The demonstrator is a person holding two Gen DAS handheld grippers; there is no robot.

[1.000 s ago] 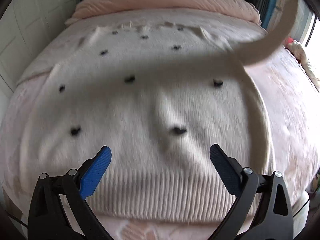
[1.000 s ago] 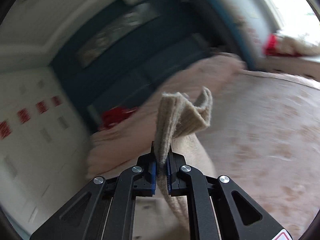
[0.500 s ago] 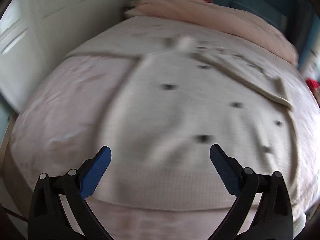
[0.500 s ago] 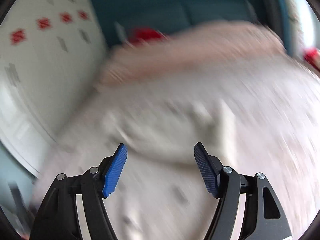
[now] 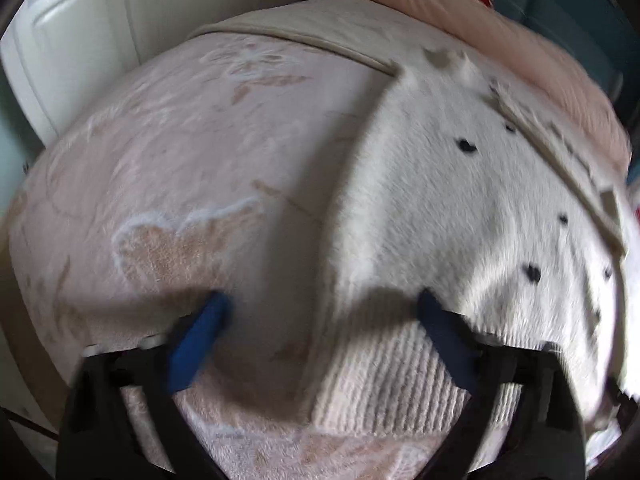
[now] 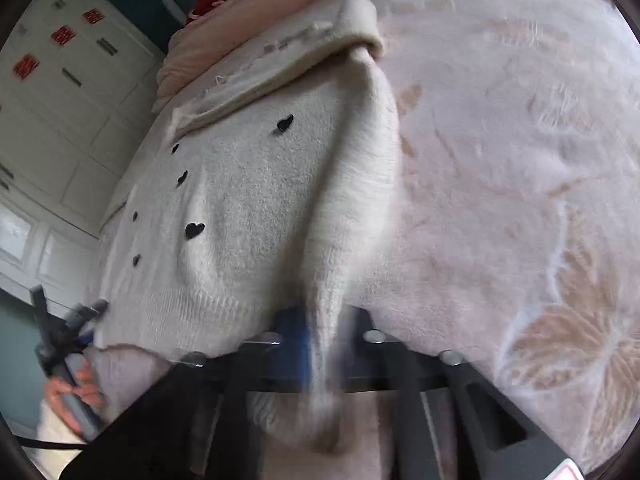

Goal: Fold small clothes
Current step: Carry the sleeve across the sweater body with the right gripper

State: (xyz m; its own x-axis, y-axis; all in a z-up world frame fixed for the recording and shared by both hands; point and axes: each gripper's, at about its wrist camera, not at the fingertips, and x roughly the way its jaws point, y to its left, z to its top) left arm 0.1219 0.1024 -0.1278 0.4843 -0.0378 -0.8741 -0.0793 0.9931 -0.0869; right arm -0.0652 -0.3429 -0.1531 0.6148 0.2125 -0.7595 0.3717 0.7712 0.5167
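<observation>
Right gripper (image 6: 324,344) reclosed, apparently pinching sweater (image 6: 248,208) edge.

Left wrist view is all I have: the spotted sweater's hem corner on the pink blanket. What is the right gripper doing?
Observer: The right gripper is at the sweater's other side. Its jaws have just been closing and now pinch a raised ridge of the knit.
Operator: How far does that ridge run?
Observer: From the jaws it runs up the side edge to the shoulder, where the folded-over sleeve begins.
</observation>
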